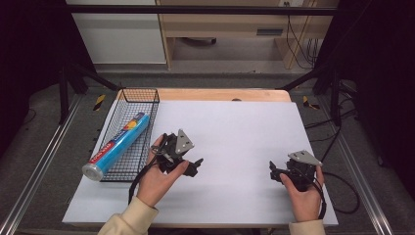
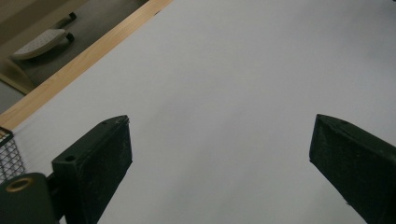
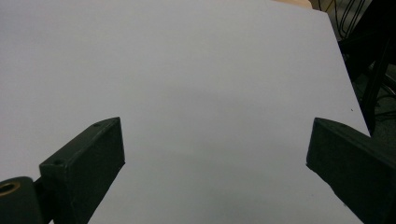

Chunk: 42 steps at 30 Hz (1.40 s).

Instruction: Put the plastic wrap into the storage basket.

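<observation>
Black wire mesh basket [image 1: 128,142] at table's left edge, glossy blue cylindrical foil roll [image 1: 116,146] lying diagonally inside. Left gripper [image 1: 196,165] beside it, jaws wide apart, empty. Smooth matte white sheet [image 1: 235,142] over wooden table [image 1: 220,94]. Right gripper [image 1: 274,172], jaws apart, empty.
</observation>
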Each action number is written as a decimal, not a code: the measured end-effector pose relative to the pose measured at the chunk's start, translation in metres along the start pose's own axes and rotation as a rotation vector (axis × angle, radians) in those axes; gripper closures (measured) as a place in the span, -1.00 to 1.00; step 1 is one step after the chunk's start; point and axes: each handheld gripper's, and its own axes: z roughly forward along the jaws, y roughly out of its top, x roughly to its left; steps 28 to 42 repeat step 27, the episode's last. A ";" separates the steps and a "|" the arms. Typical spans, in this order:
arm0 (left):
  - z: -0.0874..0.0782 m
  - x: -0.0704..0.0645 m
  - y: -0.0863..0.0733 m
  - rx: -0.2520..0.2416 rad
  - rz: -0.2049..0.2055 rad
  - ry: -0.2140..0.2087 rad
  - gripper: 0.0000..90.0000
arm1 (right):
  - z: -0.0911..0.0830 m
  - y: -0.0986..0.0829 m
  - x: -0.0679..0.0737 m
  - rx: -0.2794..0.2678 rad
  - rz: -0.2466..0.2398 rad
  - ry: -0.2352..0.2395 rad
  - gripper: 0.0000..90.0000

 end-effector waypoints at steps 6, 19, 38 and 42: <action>0.017 -0.004 -0.013 -0.017 -0.007 -0.048 -0.87 | -0.001 -0.003 -0.002 0.007 0.004 -0.002 -0.90; 0.034 -0.002 -0.057 -0.073 -0.034 -0.083 -0.87 | 0.003 -0.014 -0.009 0.032 0.023 0.025 -0.91; 0.017 0.002 -0.078 -0.134 -0.051 -0.048 -0.87 | 0.005 -0.019 -0.013 0.012 0.031 0.019 -0.87; 0.017 0.002 -0.078 -0.134 -0.051 -0.048 -0.87 | 0.005 -0.019 -0.013 0.012 0.031 0.019 -0.87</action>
